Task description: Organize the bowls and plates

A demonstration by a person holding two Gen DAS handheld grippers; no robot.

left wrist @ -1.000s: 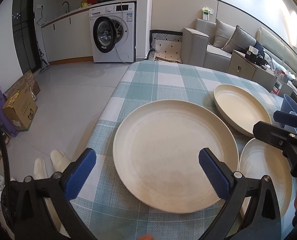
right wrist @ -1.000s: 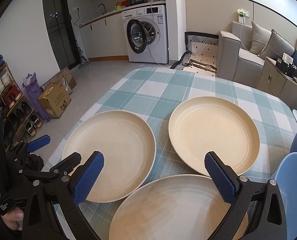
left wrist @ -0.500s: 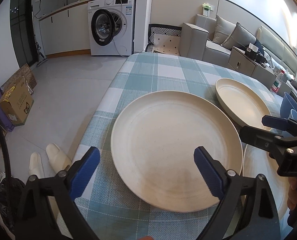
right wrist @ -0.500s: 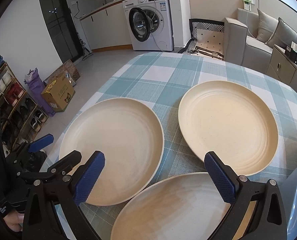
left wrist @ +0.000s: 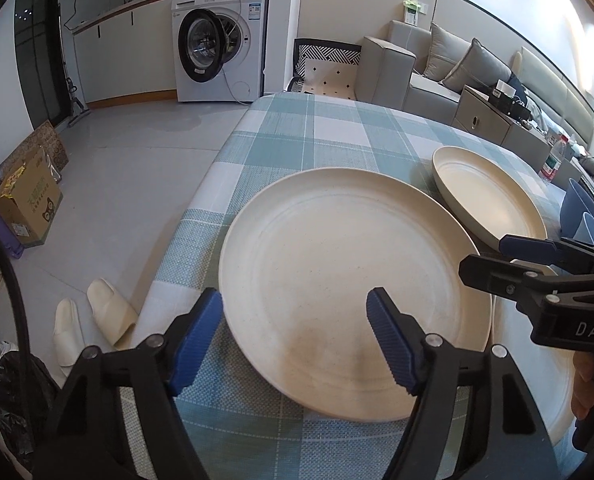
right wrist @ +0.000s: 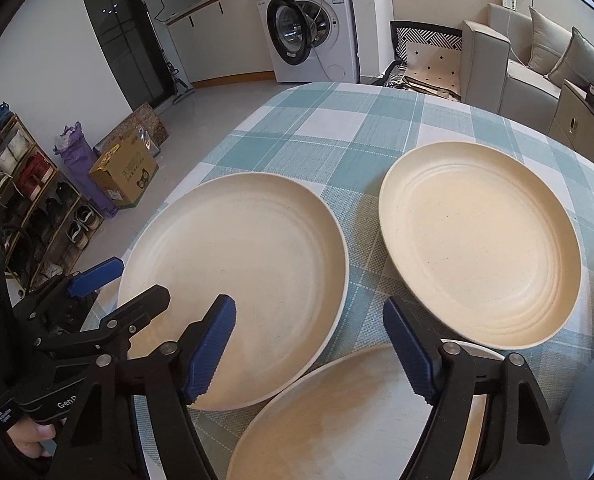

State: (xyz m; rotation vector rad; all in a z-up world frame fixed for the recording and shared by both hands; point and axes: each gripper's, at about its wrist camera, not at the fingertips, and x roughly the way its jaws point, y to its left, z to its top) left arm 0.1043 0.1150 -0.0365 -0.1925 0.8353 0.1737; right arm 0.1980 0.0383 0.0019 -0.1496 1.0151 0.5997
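Observation:
Three cream plates lie on the checked tablecloth. My left gripper (left wrist: 293, 340) hovers at the left plate (left wrist: 353, 292), whose near-left rim sits between the closing jaws, one pad outside the rim and one over the dish; neither pad presses on it. My right gripper (right wrist: 311, 344) hangs low over the far rim of the nearest plate (right wrist: 345, 416), its jaws closing too, with nothing gripped. The third plate (right wrist: 481, 244) lies farther back on the right. The right wrist view shows the left gripper (right wrist: 117, 288) at the left plate (right wrist: 233, 292).
Blue bowls (left wrist: 585, 216) stand at the table's right edge. The table's left edge (left wrist: 185, 232) drops to a tiled floor with slippers (left wrist: 93, 320) and a cardboard box (left wrist: 25, 204). A washing machine (left wrist: 221, 40) and sofa (left wrist: 437, 68) stand beyond.
Both grippers' jaws have narrowed. The right gripper has sunk towards the nearest plate, and the left has edged closer to the left plate. The plates have not moved.

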